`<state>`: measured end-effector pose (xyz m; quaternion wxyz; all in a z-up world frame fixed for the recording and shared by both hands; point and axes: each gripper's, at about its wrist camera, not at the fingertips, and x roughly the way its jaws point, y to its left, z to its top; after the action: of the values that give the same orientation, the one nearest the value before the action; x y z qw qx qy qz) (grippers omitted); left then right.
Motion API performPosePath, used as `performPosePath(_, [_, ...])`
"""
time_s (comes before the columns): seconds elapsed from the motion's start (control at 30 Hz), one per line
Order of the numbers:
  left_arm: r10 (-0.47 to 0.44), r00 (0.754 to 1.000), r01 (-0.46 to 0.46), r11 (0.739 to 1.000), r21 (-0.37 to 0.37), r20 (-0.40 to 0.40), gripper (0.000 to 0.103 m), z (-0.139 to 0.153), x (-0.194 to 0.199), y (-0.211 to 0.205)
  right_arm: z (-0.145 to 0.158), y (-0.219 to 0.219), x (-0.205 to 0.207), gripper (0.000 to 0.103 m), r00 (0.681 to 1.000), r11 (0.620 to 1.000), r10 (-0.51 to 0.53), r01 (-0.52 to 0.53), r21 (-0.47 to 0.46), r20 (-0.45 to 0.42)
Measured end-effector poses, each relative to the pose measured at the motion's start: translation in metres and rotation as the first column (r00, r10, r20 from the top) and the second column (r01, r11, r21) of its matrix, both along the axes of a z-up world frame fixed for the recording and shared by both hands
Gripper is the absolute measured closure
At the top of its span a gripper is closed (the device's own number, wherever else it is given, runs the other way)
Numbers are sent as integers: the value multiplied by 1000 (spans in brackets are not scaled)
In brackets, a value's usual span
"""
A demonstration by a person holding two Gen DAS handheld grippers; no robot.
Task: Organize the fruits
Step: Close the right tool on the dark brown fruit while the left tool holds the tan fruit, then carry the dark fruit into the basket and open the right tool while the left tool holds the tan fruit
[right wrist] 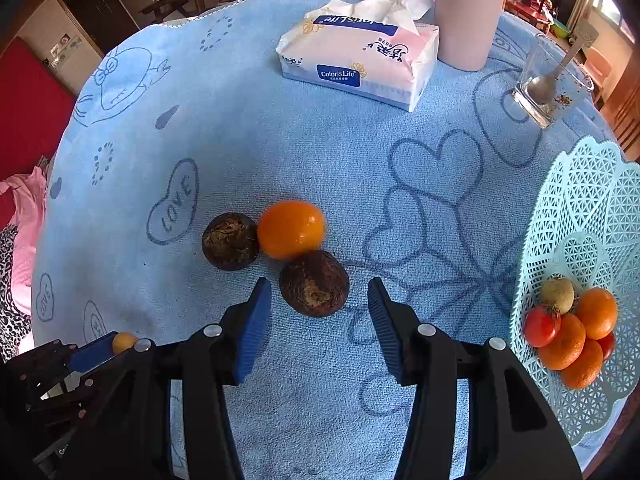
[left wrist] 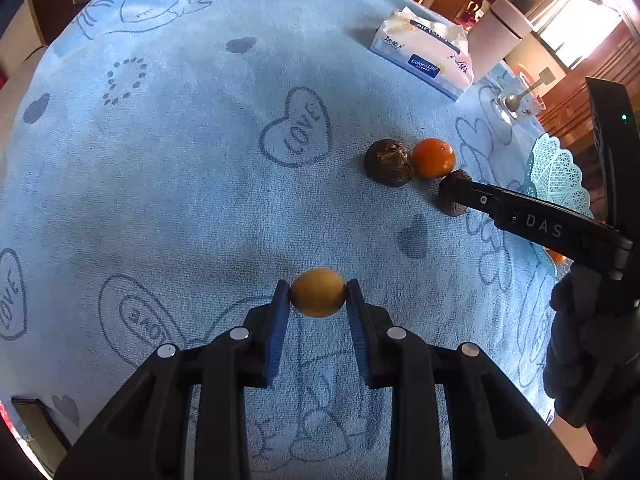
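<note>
My left gripper is shut on a small yellow-orange fruit, held just above the blue towel; the same fruit shows at the lower left of the right wrist view. My right gripper stands open with a dark brown round fruit between its blue pads, which do not touch it. Behind that fruit lie an orange and a second dark brown fruit, touching each other. In the left wrist view the right gripper's finger covers part of the near brown fruit.
A pale green lattice basket at the right edge holds several oranges, a red fruit and a brownish one. A tissue pack, a pink cup and a glass with a spoon stand at the back on the blue towel.
</note>
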<state>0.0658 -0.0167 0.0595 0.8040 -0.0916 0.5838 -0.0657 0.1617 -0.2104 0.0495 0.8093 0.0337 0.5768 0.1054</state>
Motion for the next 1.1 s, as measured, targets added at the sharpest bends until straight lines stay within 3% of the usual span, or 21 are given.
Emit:
performPosePath(0.3, [19, 1000, -19, 1000, 6, 3, 74, 2, -6, 5, -20, 3, 10, 52, 999, 1000, 1, -1, 0, -47])
performPosePath(0.4, [18, 1000, -18, 1000, 7, 2, 74, 2, -8, 4, -18, 1, 7, 63, 999, 1000, 4, -4, 5, -49])
performPosePath(0.87, [-19, 1000, 18, 1000, 14, 23, 74, 11, -13, -23, 22, -34, -30, 63, 999, 998, -33, 32, 47, 13])
performPosePath(1.1, [-44, 999, 44, 999, 16, 31, 74, 17, -16, -46, 42, -83, -50, 63, 992, 991, -120, 117, 59, 44])
